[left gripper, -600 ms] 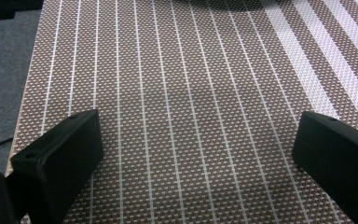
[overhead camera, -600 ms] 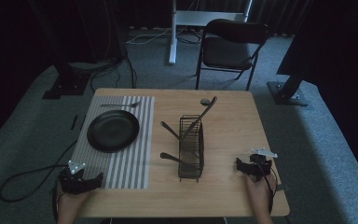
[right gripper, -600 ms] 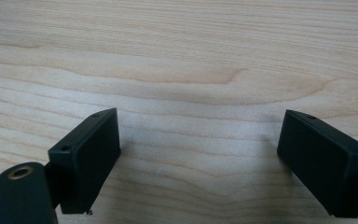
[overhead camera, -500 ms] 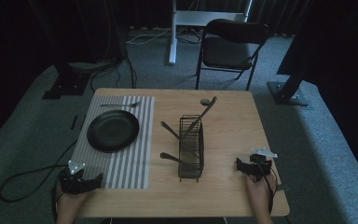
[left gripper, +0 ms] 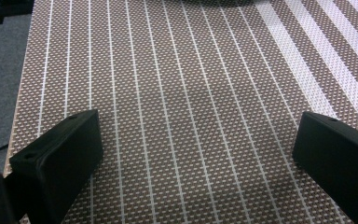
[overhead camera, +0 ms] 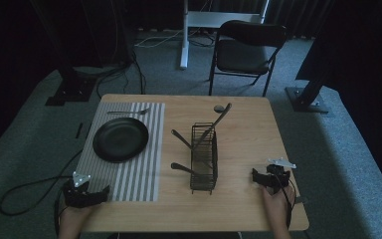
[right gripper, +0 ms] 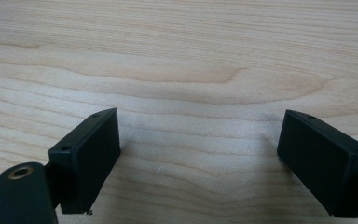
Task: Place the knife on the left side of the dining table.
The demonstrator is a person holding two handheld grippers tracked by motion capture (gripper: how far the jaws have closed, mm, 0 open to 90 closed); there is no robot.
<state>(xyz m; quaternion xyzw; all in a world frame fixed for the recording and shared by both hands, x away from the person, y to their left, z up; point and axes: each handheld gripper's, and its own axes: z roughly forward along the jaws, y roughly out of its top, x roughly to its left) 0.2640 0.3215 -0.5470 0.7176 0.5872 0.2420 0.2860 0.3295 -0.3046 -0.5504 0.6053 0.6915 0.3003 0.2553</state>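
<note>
Left gripper (overhead camera: pixel 103 191) unmoved, placemat (overhead camera: pixel 140 172) lengthwise away.

No readable text, label, number or sign anywhere.

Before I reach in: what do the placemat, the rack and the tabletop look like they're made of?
Placemat: seemingly woven vinyl or plastic mesh, matte; the left gripper view shows a fine brown weave with white stripes.
Rack: thin black wire, probably coated metal; you can see through its open grid.
Tabletop: light wood or wood-look laminate, smooth, with clear grain lines; which of the two I cannot tell.
</note>
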